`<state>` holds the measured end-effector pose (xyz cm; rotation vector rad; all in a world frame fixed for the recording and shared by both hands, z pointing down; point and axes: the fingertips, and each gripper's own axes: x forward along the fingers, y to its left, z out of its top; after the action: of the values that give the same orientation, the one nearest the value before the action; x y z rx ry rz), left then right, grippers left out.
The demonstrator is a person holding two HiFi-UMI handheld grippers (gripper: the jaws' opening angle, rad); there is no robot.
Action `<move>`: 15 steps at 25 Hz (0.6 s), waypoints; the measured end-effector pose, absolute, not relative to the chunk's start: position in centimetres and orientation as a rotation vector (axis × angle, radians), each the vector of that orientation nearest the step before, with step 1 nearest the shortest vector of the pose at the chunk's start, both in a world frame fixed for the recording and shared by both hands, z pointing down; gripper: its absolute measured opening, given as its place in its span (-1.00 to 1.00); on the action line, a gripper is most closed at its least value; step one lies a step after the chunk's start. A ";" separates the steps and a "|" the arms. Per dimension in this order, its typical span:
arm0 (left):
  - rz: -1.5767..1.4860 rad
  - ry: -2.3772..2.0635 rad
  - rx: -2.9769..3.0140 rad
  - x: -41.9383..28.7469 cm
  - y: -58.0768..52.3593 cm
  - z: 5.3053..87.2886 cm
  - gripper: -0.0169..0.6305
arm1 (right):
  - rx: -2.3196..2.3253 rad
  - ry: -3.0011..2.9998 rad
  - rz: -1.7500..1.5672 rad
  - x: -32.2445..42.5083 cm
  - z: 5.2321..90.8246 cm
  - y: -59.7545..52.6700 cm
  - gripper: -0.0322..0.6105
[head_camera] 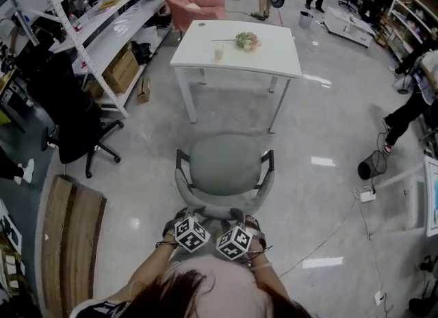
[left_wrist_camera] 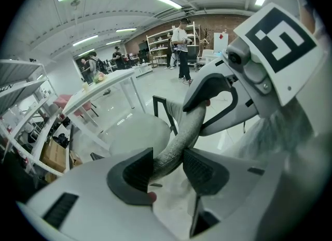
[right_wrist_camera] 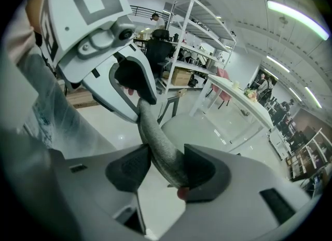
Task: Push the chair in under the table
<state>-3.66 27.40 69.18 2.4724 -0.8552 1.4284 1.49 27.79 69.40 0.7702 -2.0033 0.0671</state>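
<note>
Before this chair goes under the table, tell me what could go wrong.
The chair has armrests that could catch a table leg if it drifts off centre. A knock could tip the cup or flowers on the table. The left gripper and right gripper clamp only the thin backrest rim, so either might slip.

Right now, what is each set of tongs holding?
Left tongs: shut on the chair backrest.
Right tongs: shut on the chair backrest too.
</note>
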 end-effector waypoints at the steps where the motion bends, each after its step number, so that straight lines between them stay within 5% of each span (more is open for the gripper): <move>1: 1.428 -0.851 2.471 -3.7 27.1 69.3 -0.38 | 0.767 -2.002 0.070 1.4 69.5 27.5 -0.27; 15: 1.403 -0.837 2.484 -4.1 22.2 69.6 -0.38 | 0.784 -1.994 0.054 1.1 70.0 22.6 -0.27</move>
<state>-4.07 22.23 69.65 2.4842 -0.8374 1.4034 1.05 22.59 69.97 0.7844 -1.9943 0.0538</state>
